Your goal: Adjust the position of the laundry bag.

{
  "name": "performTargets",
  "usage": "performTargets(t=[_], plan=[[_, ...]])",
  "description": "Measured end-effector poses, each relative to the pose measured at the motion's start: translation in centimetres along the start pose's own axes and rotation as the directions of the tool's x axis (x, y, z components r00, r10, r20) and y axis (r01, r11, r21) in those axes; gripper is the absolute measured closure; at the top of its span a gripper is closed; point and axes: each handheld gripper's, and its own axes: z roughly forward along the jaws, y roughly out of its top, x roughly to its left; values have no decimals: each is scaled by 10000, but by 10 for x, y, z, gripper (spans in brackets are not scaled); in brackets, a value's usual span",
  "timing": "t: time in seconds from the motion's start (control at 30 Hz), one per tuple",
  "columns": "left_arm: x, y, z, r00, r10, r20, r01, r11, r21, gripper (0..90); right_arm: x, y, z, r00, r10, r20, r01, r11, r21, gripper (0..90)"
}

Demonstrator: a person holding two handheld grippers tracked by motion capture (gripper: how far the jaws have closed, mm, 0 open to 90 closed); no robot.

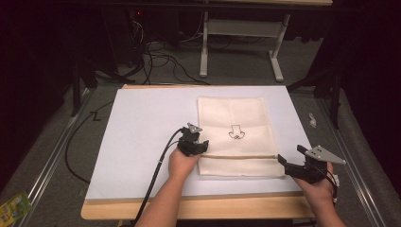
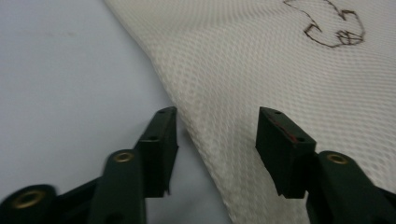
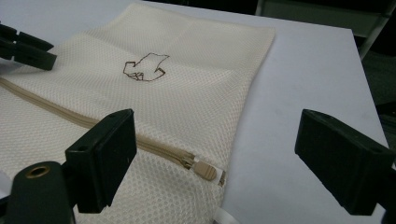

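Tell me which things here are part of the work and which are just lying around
In the job: mesh bag, its zipper pull, left gripper, right gripper.
Lying about: green packet on the floor, cables, white frame behind the table.

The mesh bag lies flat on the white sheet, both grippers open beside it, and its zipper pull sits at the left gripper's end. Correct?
Not quite. The zipper pull sits at the right gripper's end, as the right gripper view shows. The rest holds.
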Motion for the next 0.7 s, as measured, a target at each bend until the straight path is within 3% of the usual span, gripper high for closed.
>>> performTargets(t=[0.07,0.13,0.17,0.27,0.4,0.5,0.6,0.67,0.7], plan=[[-3,0,0,9999,-34,-139,34,10000,4,691,0,0,-1,10000,8,-32,-8,10000,-21,143],[-6,-1,-3,9993,254,-278,-257,9996,-102,854,0,0,-2,10000,15,-76,-16,10000,-29,145],[-7,-2,-5,9983,416,-412,-420,9991,-97,868,0,0,-2,9999,24,-101,-25,10000,-38,146],[-1,-7,-12,9976,473,-513,-480,9988,-116,877,1,0,-2,9999,4,-111,-5,10000,-46,148],[23,-21,-31,9967,-67,-813,49,9997,-230,877,3,0,0,9999,14,-144,-13,10000,92,151],[38,-32,-43,9954,-224,-932,205,9996,-216,876,5,-1,3,9998,3,-183,0,9998,197,152],[45,-40,-49,9965,-342,-767,323,9992,-251,867,8,-1,6,9996,19,-280,-10,9995,320,162],[46,-42,-51,9977,-303,-605,282,9989,-362,822,9,-1,6,9988,91,-479,-76,9995,306,219],[46,-42,-54,9977,-180,-647,160,9994,-306,757,10,-1,6,9985,87,-543,-73,9996,265,240]])
